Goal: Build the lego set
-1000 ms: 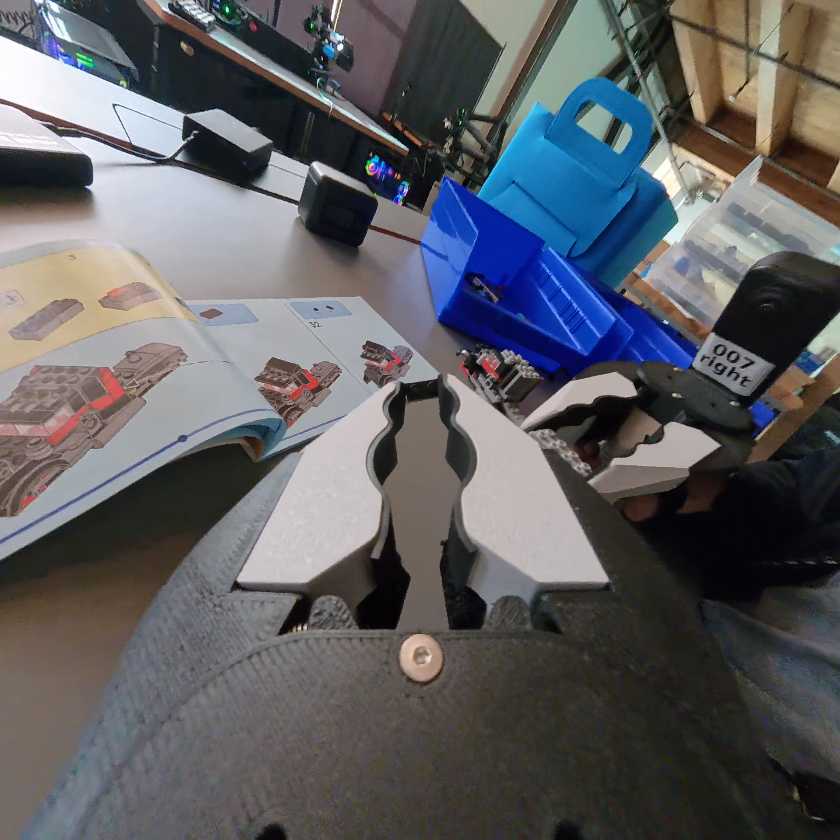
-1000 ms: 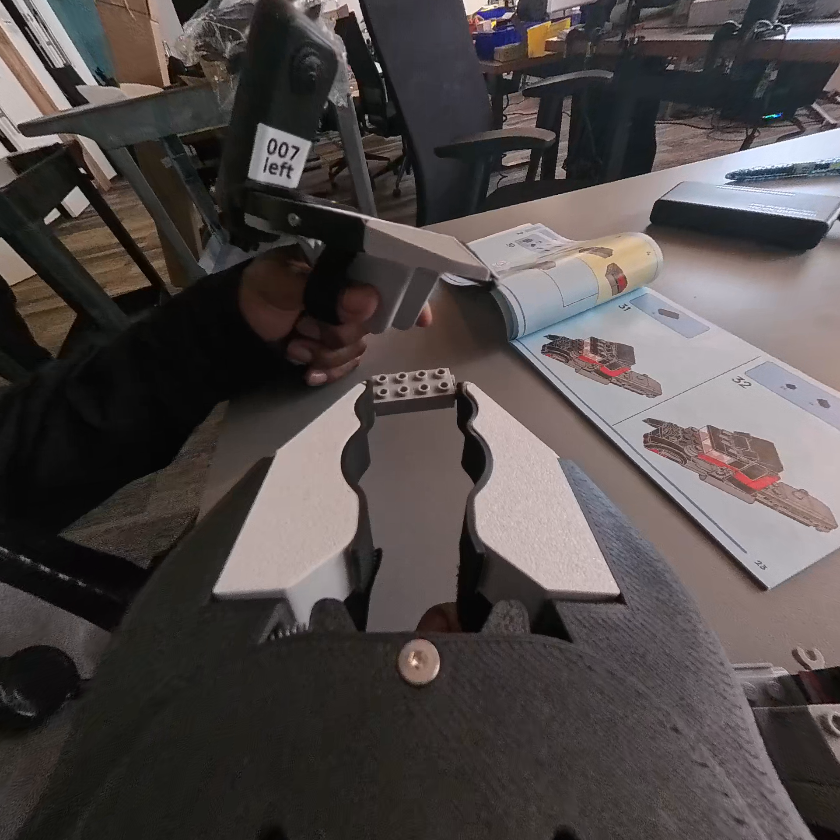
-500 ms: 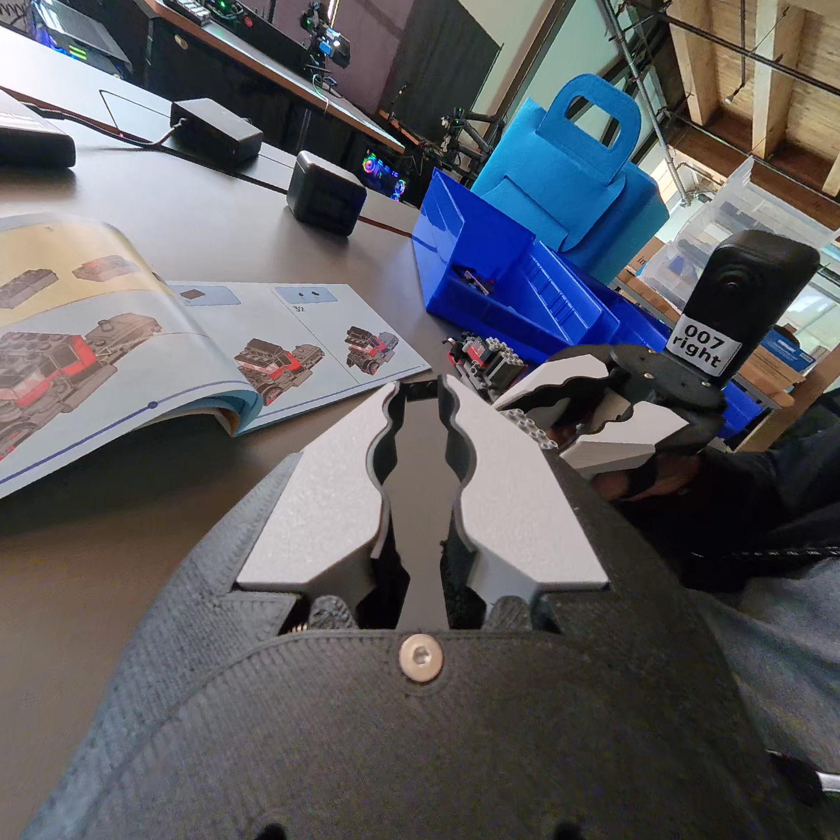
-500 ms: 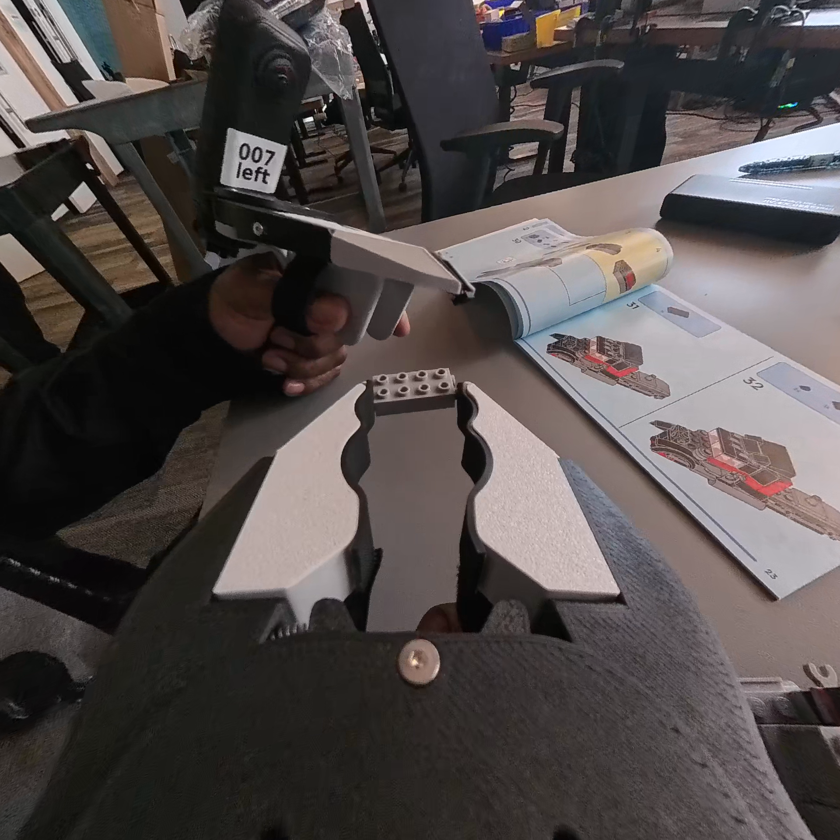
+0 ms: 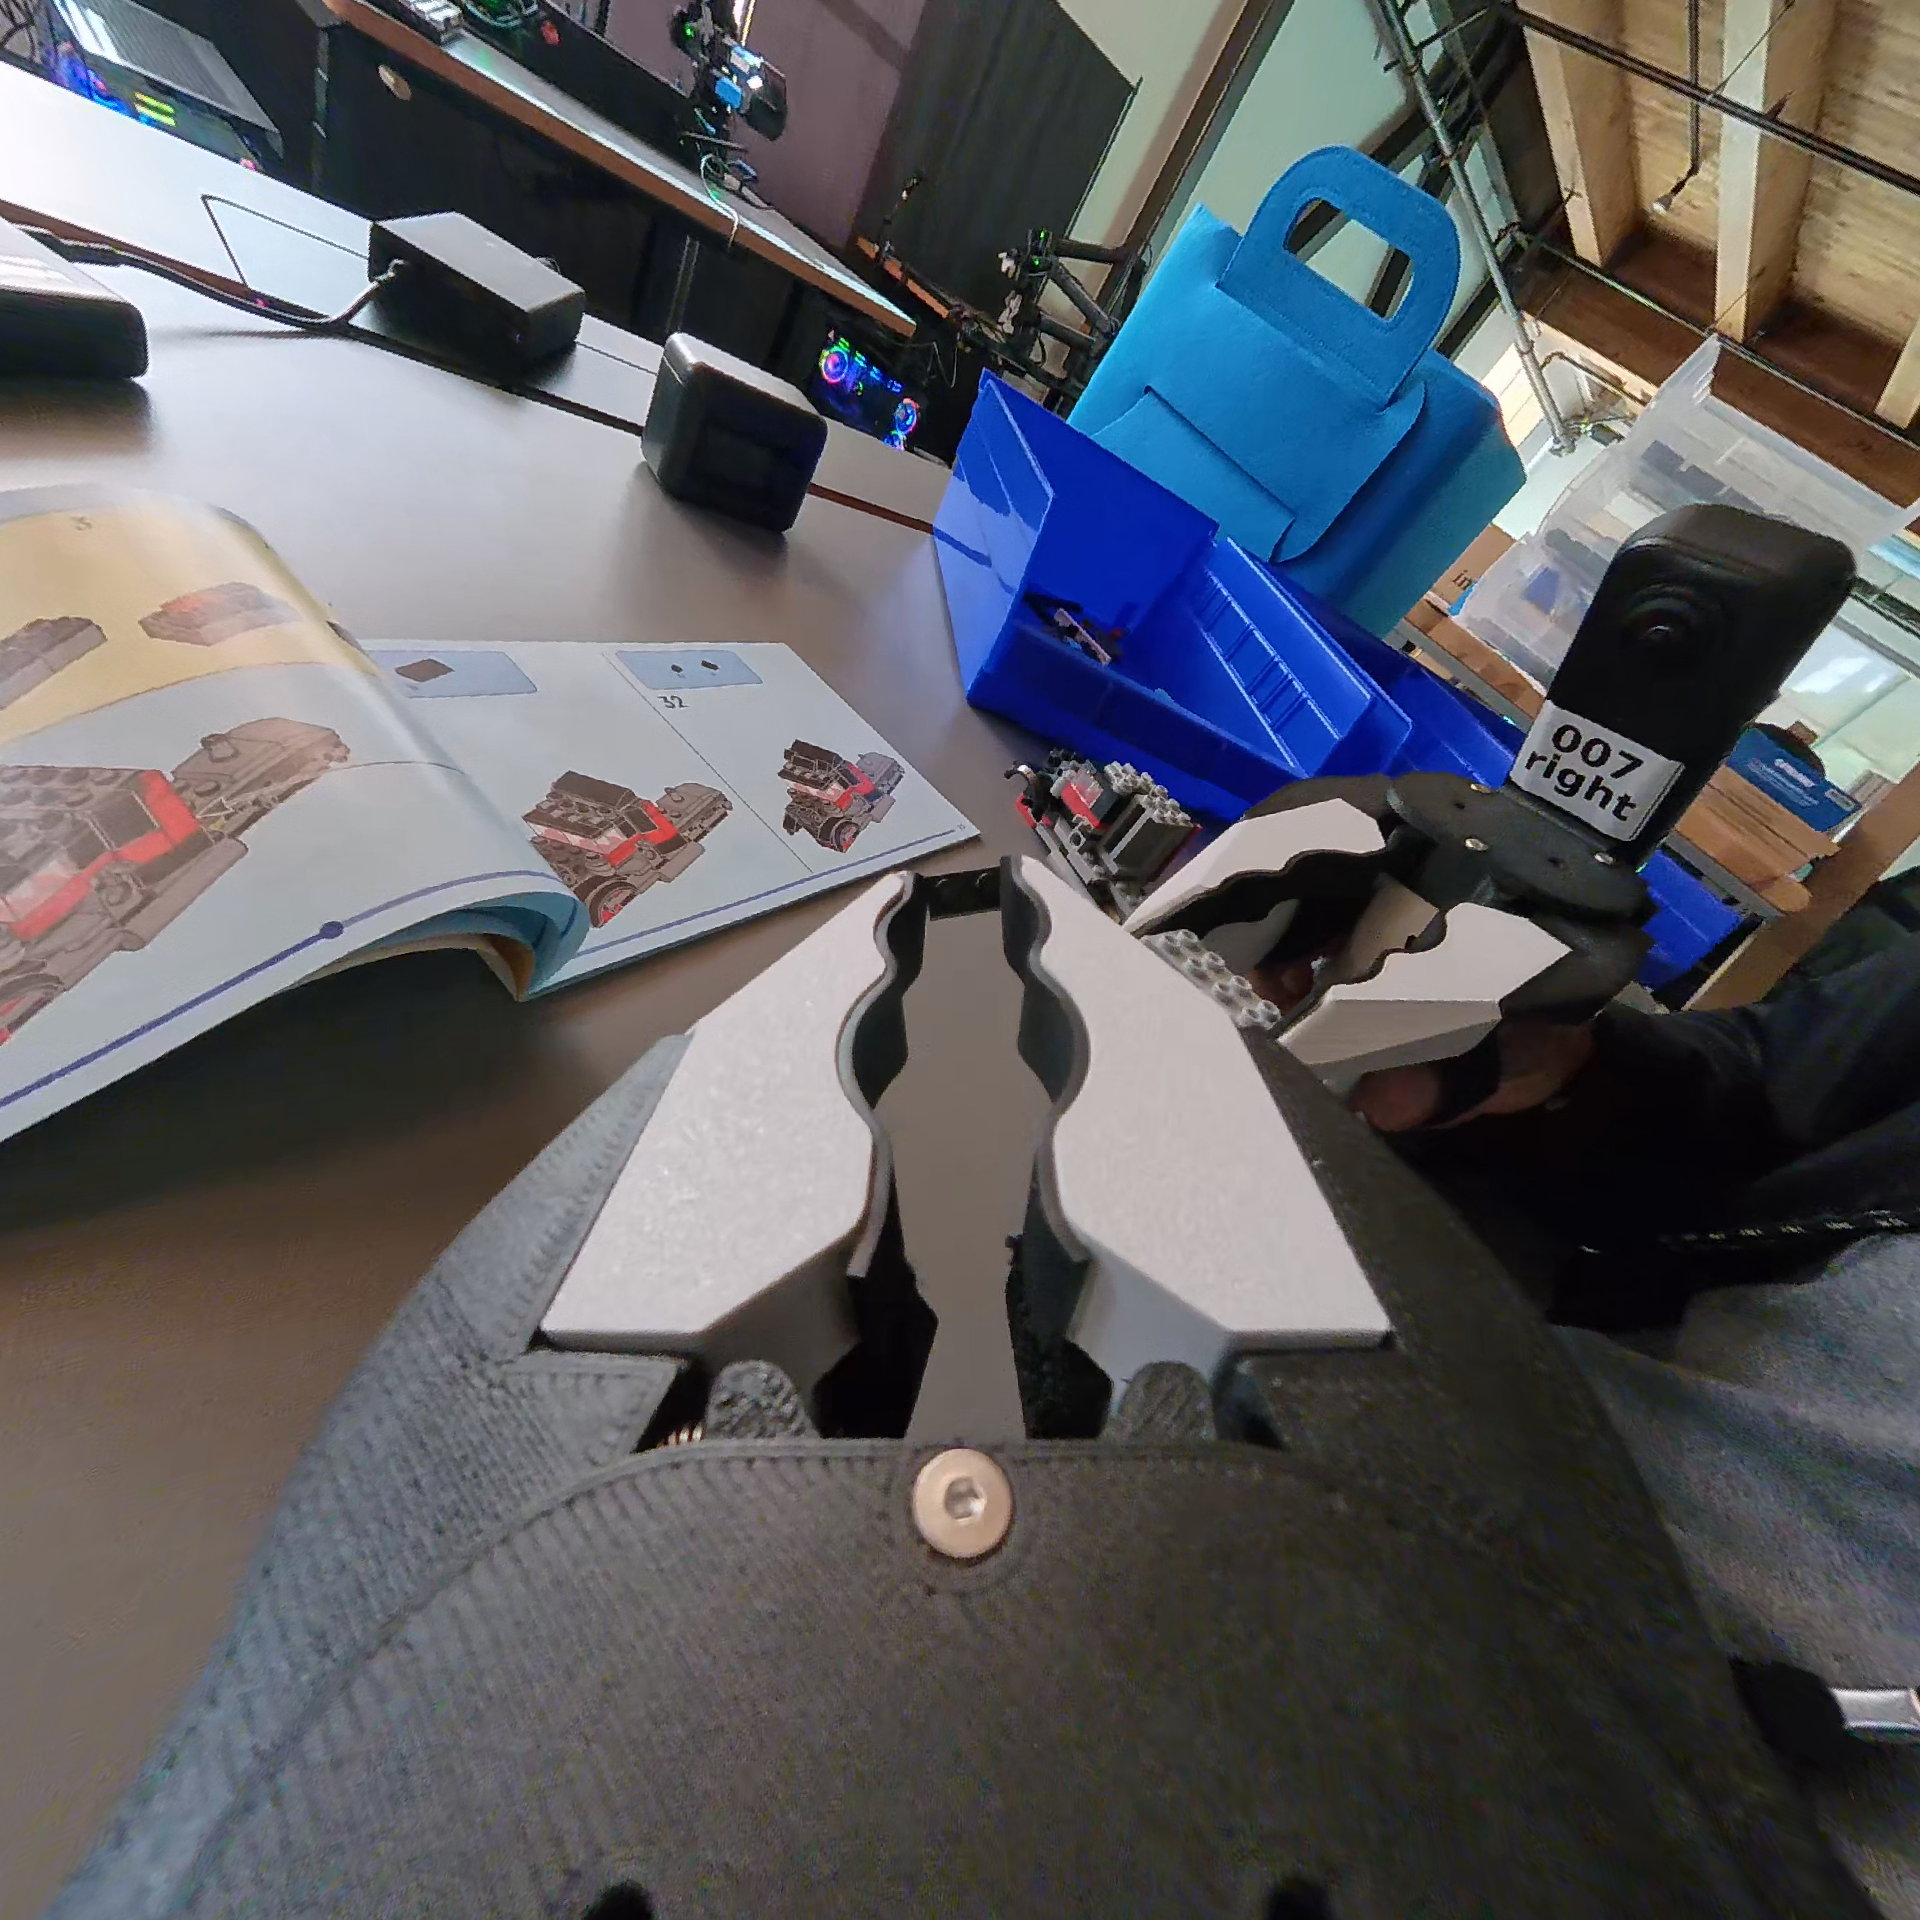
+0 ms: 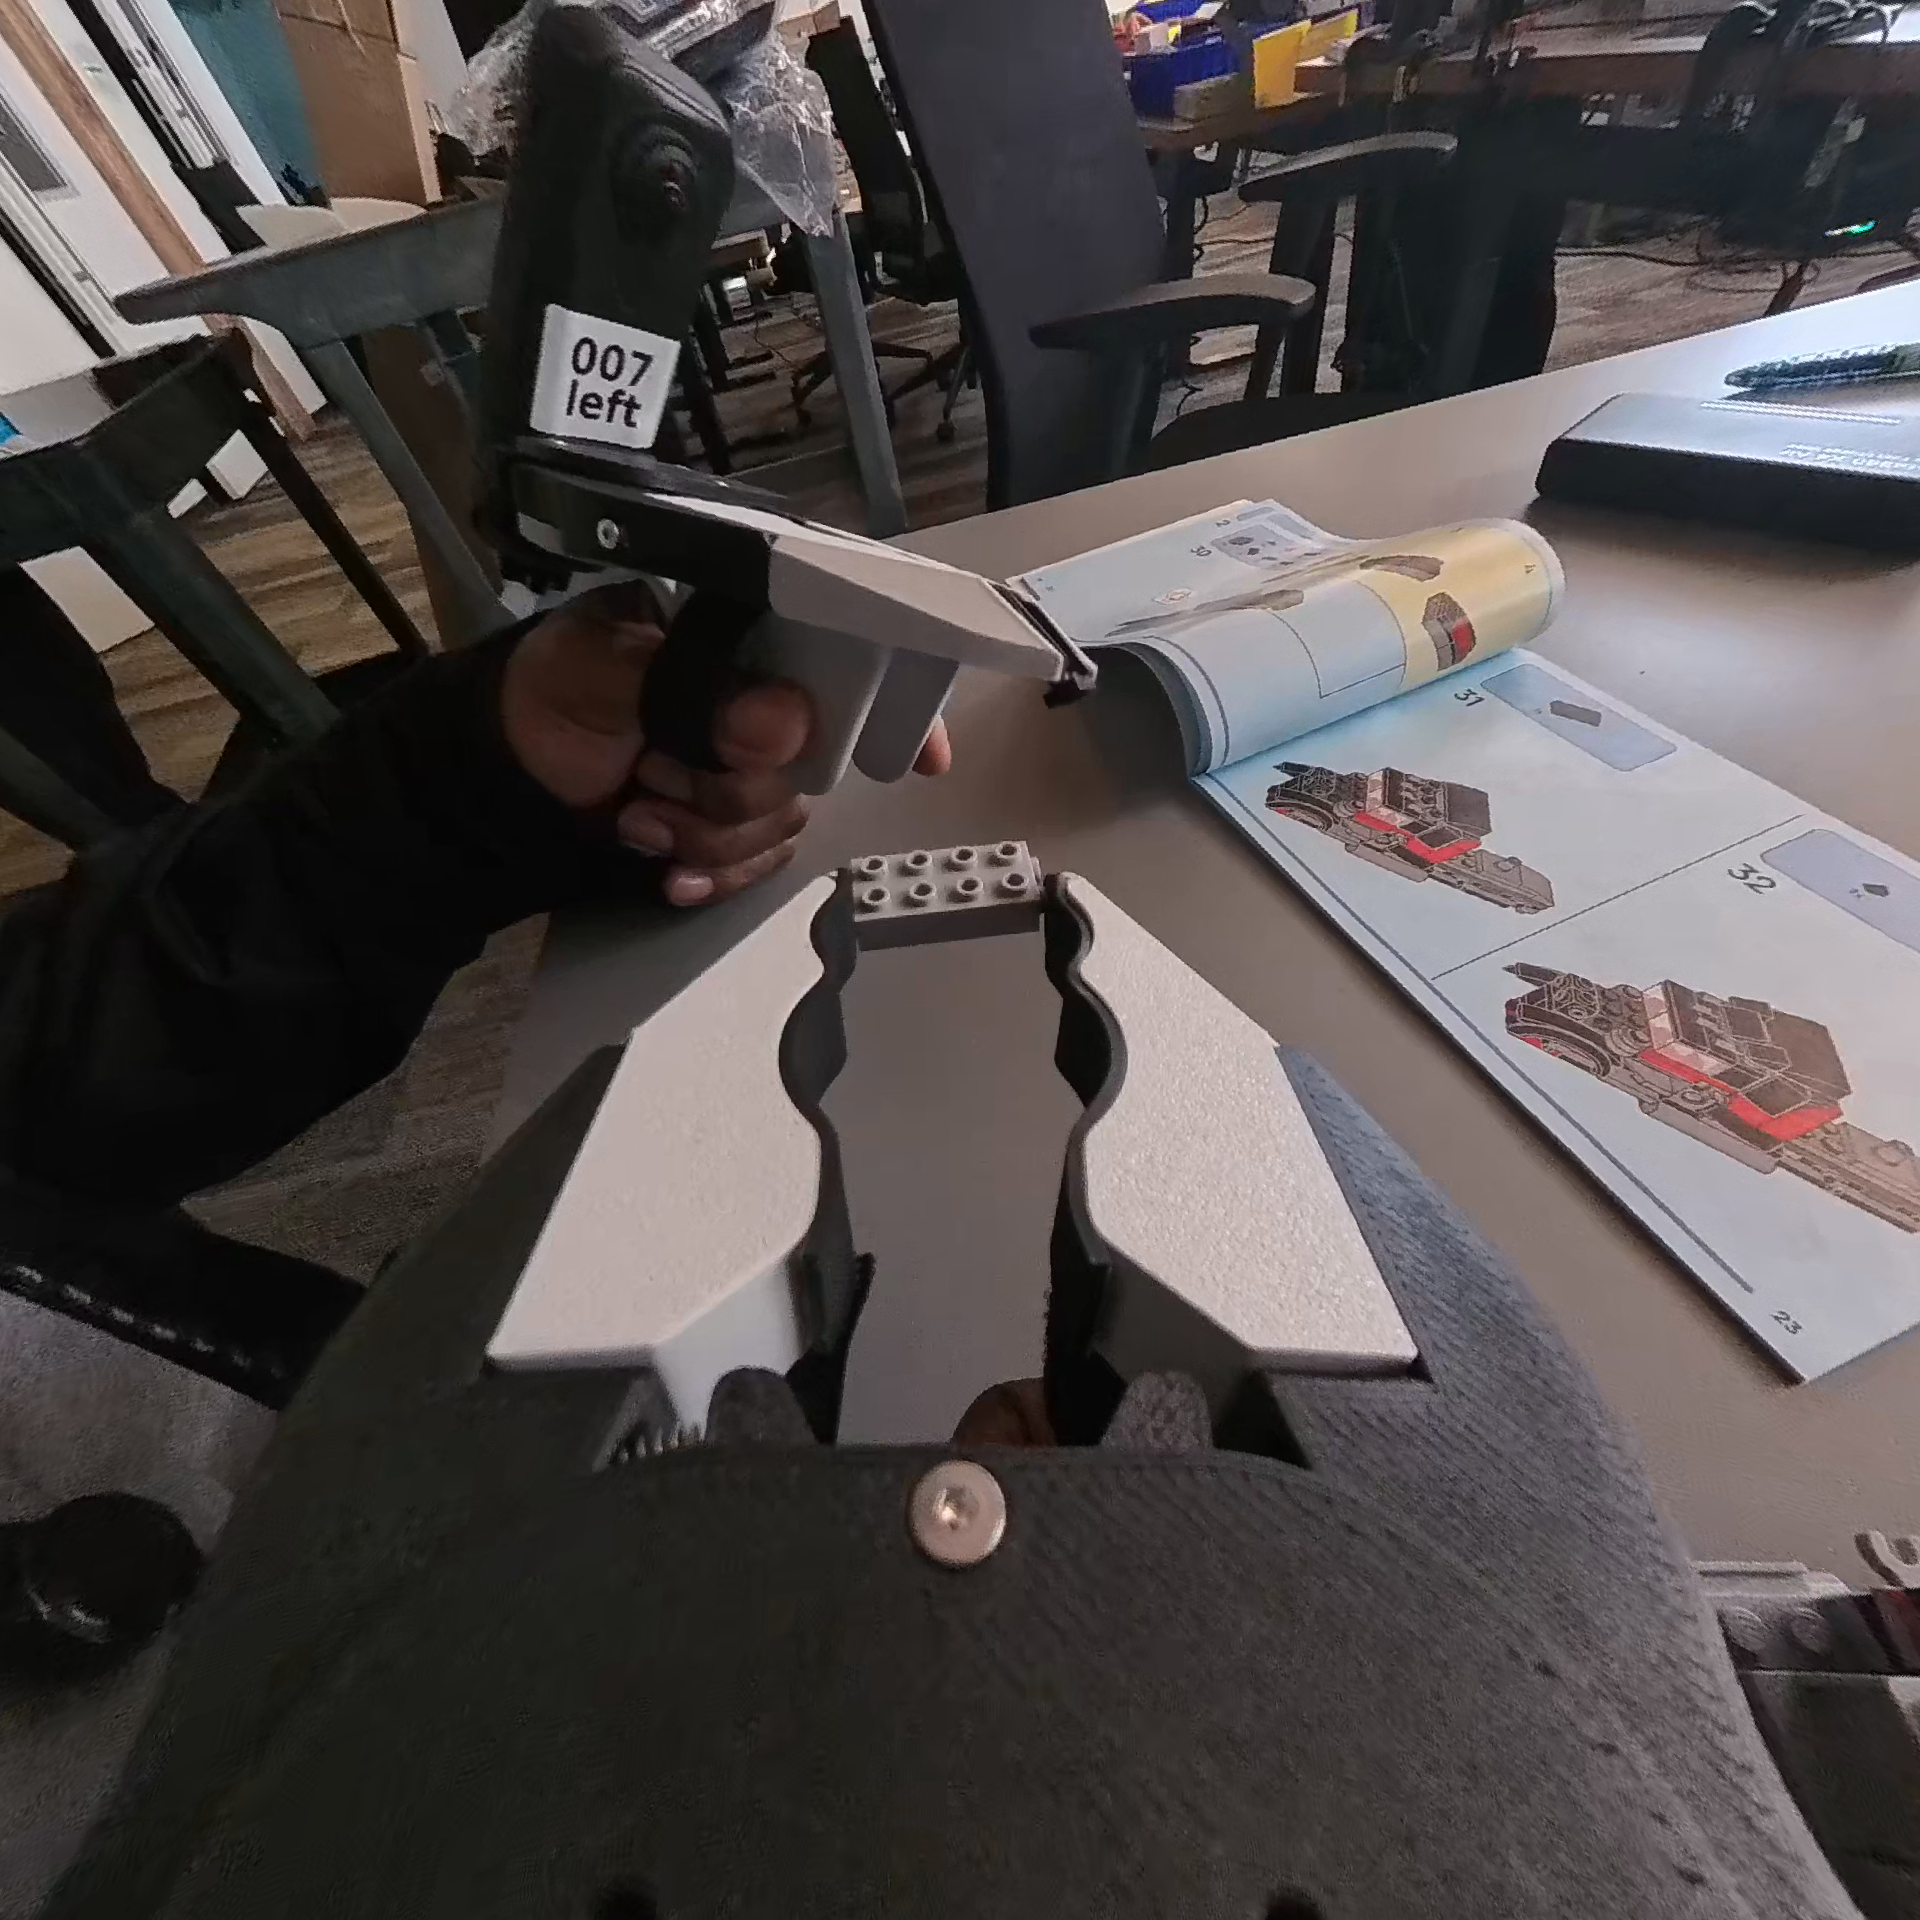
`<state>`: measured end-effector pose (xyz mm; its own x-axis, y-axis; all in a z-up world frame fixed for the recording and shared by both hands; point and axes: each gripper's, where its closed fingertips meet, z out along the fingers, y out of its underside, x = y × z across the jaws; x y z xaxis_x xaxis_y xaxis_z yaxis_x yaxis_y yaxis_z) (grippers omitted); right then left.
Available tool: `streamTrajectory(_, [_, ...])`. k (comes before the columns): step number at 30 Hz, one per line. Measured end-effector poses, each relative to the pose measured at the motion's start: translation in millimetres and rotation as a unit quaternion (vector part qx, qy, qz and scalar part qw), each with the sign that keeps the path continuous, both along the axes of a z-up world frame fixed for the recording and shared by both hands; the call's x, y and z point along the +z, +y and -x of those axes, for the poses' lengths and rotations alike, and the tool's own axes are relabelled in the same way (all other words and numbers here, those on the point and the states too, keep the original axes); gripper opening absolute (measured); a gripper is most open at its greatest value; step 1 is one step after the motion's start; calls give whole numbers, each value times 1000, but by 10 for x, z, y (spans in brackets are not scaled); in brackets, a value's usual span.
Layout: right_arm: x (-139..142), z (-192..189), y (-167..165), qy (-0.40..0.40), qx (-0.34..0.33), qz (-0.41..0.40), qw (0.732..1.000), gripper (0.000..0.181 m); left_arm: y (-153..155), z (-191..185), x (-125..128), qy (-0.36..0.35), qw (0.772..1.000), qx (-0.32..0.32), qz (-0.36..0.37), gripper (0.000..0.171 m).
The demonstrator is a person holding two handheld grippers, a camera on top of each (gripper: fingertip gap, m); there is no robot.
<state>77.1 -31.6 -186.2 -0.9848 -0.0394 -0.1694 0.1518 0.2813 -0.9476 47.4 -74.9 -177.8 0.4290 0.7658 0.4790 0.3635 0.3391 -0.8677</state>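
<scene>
Altogether two claws, right claw (image 6: 948,902) pinching one grey brick (image 6: 943,894), one open booklet (image 6: 1507,873)

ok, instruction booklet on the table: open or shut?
Open. The instruction booklet lies spread flat on the table, pages with build pictures facing up, and the earlier pages curl over at the spine.

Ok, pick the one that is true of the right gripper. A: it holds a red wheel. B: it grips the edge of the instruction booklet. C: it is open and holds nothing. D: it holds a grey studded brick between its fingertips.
D: in the right wrist view, the right gripper is shut on a grey studded brick clamped between its fingertips above the table.
</scene>
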Motion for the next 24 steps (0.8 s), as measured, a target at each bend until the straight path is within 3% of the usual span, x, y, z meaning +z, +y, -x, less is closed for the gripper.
streamTrajectory(17, [16, -11, -9, -5, 8, 5, 1000, 37, 52, -29, 8, -4, 1000, -20, 16, 16])
streamTrajectory(24, [120, -57, -26, 1, 21, 41, 999, 37, 156, -185, 328, 8, 995, -81, 48, 16])
